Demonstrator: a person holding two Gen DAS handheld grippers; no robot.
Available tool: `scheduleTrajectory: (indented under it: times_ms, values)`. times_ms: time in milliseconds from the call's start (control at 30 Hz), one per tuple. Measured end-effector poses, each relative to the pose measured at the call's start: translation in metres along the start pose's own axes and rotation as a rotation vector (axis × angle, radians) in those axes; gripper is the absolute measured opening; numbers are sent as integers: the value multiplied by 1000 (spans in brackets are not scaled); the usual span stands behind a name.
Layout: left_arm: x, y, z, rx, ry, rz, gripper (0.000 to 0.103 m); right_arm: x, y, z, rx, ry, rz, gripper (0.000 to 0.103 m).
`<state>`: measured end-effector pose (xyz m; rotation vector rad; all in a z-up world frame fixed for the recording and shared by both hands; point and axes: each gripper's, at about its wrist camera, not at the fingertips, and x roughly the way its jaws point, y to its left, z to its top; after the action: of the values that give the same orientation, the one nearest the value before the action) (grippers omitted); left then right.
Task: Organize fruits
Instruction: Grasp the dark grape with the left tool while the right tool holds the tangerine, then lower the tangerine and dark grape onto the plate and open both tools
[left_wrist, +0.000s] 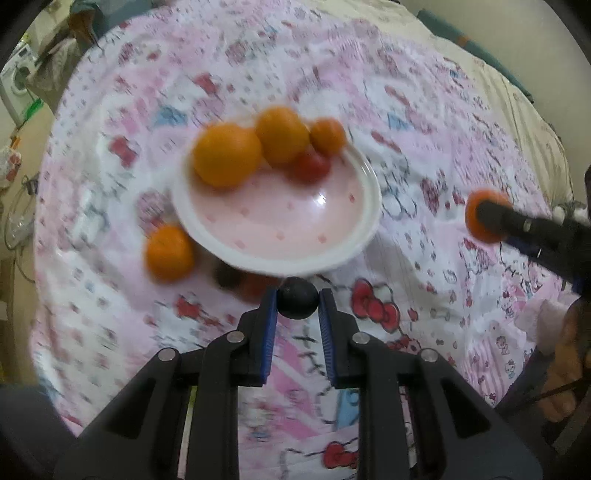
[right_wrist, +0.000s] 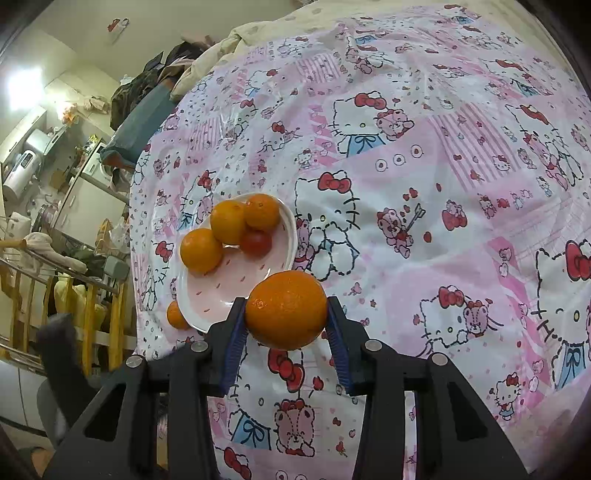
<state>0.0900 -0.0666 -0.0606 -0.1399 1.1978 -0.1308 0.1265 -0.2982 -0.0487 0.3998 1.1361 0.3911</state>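
**Both grippers loaded, bowl drop-off next**

Nearest the left camera: left gripper (left_wrist: 297, 308) pinches a small dark round fruit (left_wrist: 297, 298) between its blue pads, just short of the bowl's near rim (left_wrist: 280, 267). Right gripper (right_wrist: 286, 319) clamps an orange (right_wrist: 286, 309), hanging over the printed bedsheet (right_wrist: 424, 221) beside the bowl.

Step, by my read: carry phase, both fruits headed for the bowl. Next move needs each gripper over the bare pink floor, then release.

Bowl holds three oranges (left_wrist: 226, 155) and a red tomato (left_wrist: 308, 166), all crowded at the far side; near half is free. One orange (left_wrist: 169, 253) sits loose on the sheet at the bowl's left, something reddish blurred under the rim. Sheet beyond is open, bed edge far off.
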Motion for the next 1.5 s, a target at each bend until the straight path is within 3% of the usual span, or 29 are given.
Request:
scheduleTrajectory:
  times_ms: [200,600,900,1500]
  values:
    - [-22,34,30,-2,-52,49,19,2,9,4,-26,-16,28,44]
    - [-1,50,65,64,-14,75,19,33,23,36,-86,3,56,44]
    - [28,42,66,80,40,19,19,69,32,40,-135,60,51,44]
    - [41,39,66,82,38,30,19,102,37,29,-128,142,25,45]
